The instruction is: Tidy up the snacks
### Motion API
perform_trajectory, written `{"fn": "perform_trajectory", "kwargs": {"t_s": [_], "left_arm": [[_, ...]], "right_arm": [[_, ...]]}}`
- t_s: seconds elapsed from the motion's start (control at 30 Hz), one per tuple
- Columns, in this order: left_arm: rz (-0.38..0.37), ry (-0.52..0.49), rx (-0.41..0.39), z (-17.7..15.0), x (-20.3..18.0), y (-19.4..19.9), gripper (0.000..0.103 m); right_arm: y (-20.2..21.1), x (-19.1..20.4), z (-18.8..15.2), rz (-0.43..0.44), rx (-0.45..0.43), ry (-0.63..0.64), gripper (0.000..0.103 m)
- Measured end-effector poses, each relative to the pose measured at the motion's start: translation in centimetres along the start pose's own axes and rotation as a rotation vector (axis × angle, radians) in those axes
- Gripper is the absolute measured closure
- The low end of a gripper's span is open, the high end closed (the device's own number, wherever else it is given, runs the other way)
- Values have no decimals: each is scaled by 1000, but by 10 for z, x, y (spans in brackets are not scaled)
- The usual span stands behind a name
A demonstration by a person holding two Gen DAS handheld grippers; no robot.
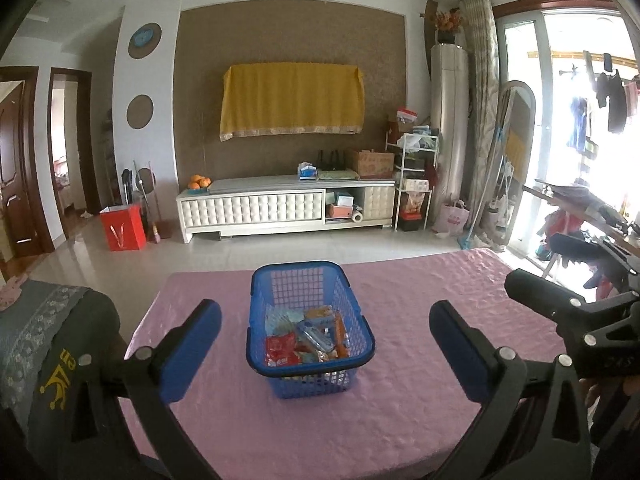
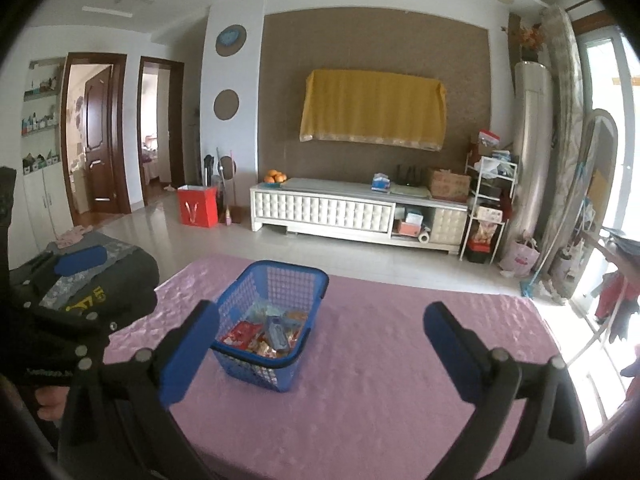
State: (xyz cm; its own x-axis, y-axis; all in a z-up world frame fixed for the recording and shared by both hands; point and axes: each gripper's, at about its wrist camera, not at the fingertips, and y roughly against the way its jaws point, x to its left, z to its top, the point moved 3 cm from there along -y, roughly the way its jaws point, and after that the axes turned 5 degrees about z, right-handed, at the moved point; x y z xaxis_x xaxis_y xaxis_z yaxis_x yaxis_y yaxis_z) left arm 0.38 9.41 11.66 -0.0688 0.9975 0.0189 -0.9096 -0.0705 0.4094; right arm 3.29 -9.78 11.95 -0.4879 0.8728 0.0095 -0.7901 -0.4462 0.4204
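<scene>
A blue plastic basket (image 1: 362, 322) stands on the pink tablecloth (image 1: 420, 400); it also shows in the right wrist view (image 2: 312, 304). Inside lie several snack packets (image 1: 308, 338), red, orange and pale blue, also seen in the right wrist view (image 2: 264, 334). My left gripper (image 1: 325, 354) is open and empty, held above the table with the basket between its blue pads. My right gripper (image 2: 320, 354) is open and empty, to the right of the basket; its left pad (image 2: 192, 356) overlaps the basket's near corner in view.
A dark cushion with a yellow print (image 1: 60, 360) lies at the table's left edge. Beyond the table's far edge is tiled floor, a white TV cabinet (image 1: 256, 208), a red bag (image 1: 122, 228) and a cluttered shelf (image 1: 414, 184). A balcony door is on the right.
</scene>
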Motion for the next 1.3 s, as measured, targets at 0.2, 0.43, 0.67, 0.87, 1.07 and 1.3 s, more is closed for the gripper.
{"fn": "perform_trajectory", "kwargs": {"t_s": [0.2, 0.43, 0.67, 0.87, 1.07, 1.3], "left_arm": [[-7, -19, -10, -5, -6, 14, 0], [-5, -47, -24, -7, -14, 26, 0], [-23, -26, -24, -8, -12, 33, 0], [-18, -11, -22, -9, -11, 35, 0], [-19, -14, -18, -9, -13, 35, 0], [-22, -15, -5, -13, -12, 34, 0]], "right_arm": [[8, 3, -4, -3, -1, -2, 0], [20, 5, -7, -3, -14, -15, 0], [24, 12, -12, 21, -20, -8, 0], [26, 14, -12, 38, -20, -9, 0], [28, 15, -13, 32, -18, -10, 0], [28, 17, -13, 23, -14, -16, 0]]}}
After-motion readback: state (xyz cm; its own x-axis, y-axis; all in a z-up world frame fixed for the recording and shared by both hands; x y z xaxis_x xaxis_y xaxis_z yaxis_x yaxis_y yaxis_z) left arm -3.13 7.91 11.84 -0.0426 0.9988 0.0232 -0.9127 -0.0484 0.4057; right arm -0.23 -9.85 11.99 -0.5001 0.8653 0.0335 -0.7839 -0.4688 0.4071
